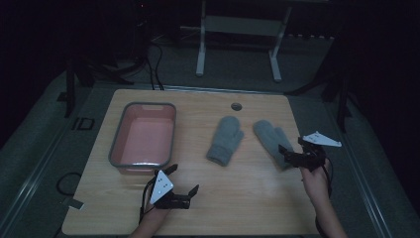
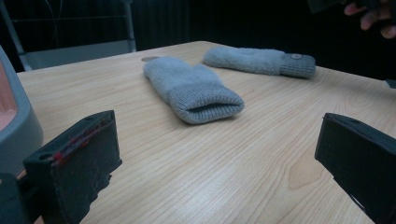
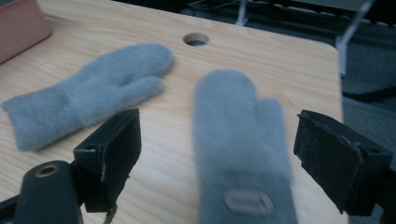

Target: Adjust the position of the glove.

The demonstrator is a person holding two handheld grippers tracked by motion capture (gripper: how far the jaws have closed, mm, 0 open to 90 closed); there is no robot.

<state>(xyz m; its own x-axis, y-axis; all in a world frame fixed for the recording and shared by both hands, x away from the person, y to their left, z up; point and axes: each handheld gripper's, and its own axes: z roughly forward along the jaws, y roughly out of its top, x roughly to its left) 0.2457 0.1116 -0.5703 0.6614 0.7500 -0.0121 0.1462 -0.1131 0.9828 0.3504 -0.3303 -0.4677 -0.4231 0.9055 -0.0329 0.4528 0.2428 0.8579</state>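
Mittens, two grey ones, lie mid-table. Right mitten (image 3: 240,140) is blurred, its cuff cut off between the wide-open right gripper (image 3: 217,158), untouched. Left gripper (image 1: 182,182), also wide and empty, hovers over bare wood near the tub (image 1: 143,135); left mitten (image 1: 225,140) lies beyond.

Your left gripper (image 1: 184,179) sits low with its black jaws spread wide, nothing between them. Your right gripper (image 1: 292,147) is likewise gaping, forearm stretched forward, hand (image 1: 313,178) wrapped behind it.
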